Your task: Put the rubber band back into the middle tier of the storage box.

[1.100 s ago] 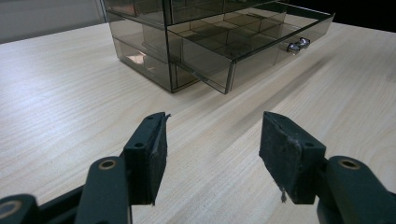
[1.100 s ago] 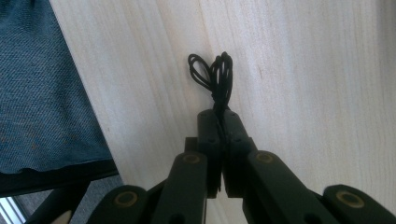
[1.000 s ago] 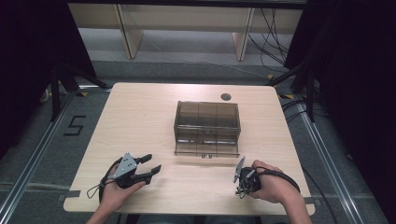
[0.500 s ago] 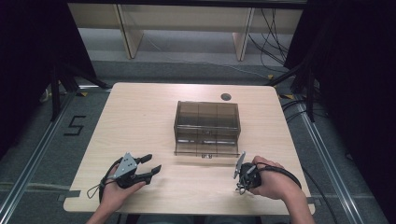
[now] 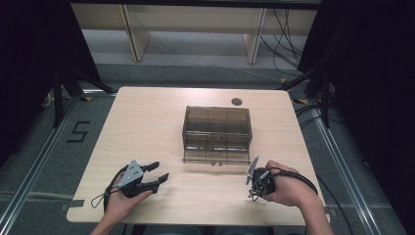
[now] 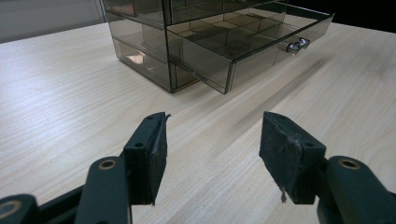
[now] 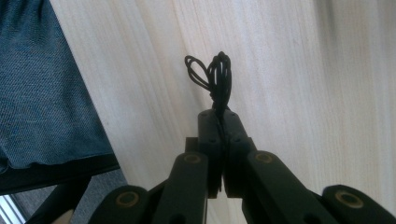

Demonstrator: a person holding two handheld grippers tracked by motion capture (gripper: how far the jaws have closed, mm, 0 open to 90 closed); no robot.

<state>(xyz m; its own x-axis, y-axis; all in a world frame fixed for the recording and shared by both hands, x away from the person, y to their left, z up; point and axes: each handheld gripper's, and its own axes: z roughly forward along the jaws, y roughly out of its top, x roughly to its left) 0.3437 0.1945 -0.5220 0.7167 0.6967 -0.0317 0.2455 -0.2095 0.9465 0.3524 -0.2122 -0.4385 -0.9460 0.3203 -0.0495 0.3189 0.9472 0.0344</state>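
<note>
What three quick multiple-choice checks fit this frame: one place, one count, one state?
1. Where is the drawer box on the table?
A. middle
B. far left corner
C. right edge near the person

2. How many drawers stick out?
A. none
B. one
C. three

3. What is the right gripper doing?
A. wide open
B. shut on a black cord loop
C. shut on a knob

Answers:
1 A, the high view shows the box mid-table.
2 B, the bottom drawer with its metal knob juts out in the left gripper view.
3 B, its jaws pinch the loop; the left gripper is open.
</note>
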